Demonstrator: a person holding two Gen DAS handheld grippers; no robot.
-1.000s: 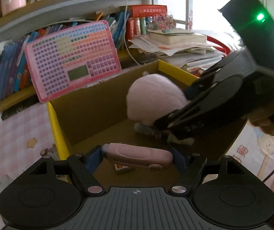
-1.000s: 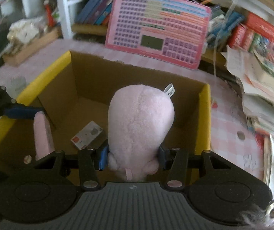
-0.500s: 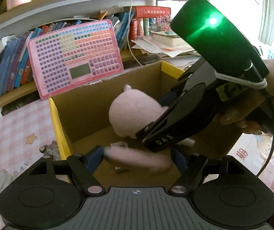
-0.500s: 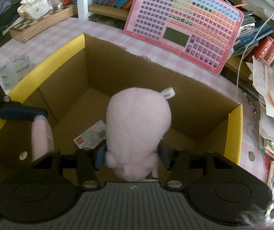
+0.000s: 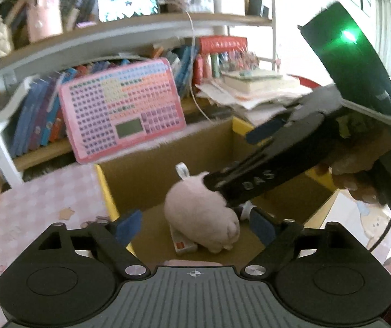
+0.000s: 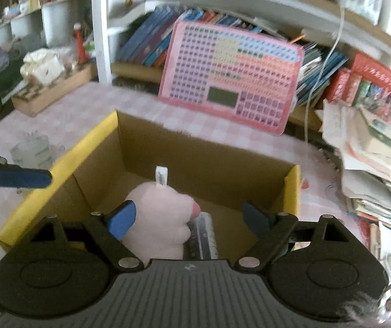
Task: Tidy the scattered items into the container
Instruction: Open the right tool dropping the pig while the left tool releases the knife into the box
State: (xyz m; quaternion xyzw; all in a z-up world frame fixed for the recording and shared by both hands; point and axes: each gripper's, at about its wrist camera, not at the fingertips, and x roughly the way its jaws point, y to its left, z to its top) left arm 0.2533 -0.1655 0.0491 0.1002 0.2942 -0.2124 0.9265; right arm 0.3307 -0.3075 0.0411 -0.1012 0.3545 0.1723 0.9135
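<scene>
Both grippers, left (image 5: 195, 225) and right (image 6: 188, 217), have just spread and hold nothing; the plush (image 6: 157, 218) lies released in the box (image 6: 58, 161), lower centre. Next move: withdraw and locate any remaining item.

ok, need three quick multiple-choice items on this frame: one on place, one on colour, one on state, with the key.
1. Where is the pink plush toy?
A. inside the cardboard box
B. on the checked tablecloth
C. on the bookshelf

2. What colour is the box's rim?
A. red
B. yellow
C. white

3. How does the right tool stand?
A. shut on the plush
B. shut on a book
C. open, empty

Key: A, the plush lies on the box floor; B, yellow edges top the brown walls; C, its blue pads stand wide apart, having just been opening, with the plush lying below, free of them.
</scene>
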